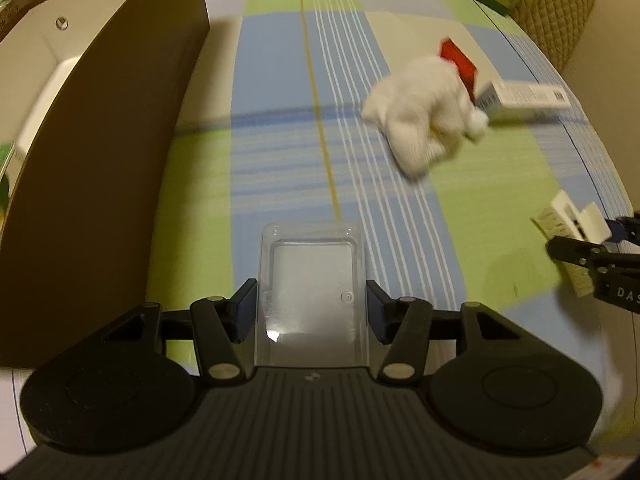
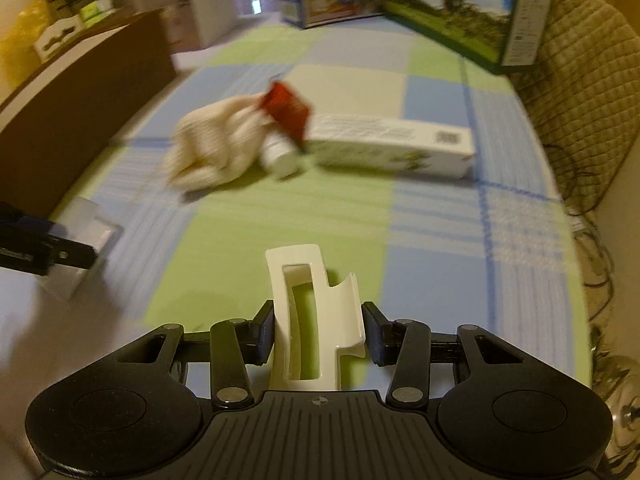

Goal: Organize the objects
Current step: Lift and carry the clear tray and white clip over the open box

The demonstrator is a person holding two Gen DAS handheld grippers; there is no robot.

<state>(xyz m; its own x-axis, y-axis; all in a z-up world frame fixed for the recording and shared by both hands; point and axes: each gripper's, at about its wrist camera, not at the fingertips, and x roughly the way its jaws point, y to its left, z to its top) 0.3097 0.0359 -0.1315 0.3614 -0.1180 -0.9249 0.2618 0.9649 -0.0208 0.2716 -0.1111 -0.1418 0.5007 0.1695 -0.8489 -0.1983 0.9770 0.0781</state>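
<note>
My left gripper point(image 1: 311, 311) is shut on a clear plastic box point(image 1: 310, 292) and holds it over the checked tablecloth. My right gripper point(image 2: 318, 334) is shut on a cream hair claw clip point(image 2: 314, 320); it also shows at the right edge of the left wrist view point(image 1: 576, 224). Farther on the cloth lie a white sock or glove bundle point(image 1: 424, 116) point(image 2: 216, 148), a small red box point(image 1: 460, 62) point(image 2: 288, 110), a white bottle point(image 2: 280, 156) and a long white carton point(image 1: 524, 98) point(image 2: 392, 146).
A brown-walled open box point(image 1: 100, 152) point(image 2: 72, 88) stands along the left side, with items inside. Picture boxes point(image 2: 452, 12) stand at the far edge. A quilted chair back point(image 2: 580, 80) is on the right, with cables beside the table.
</note>
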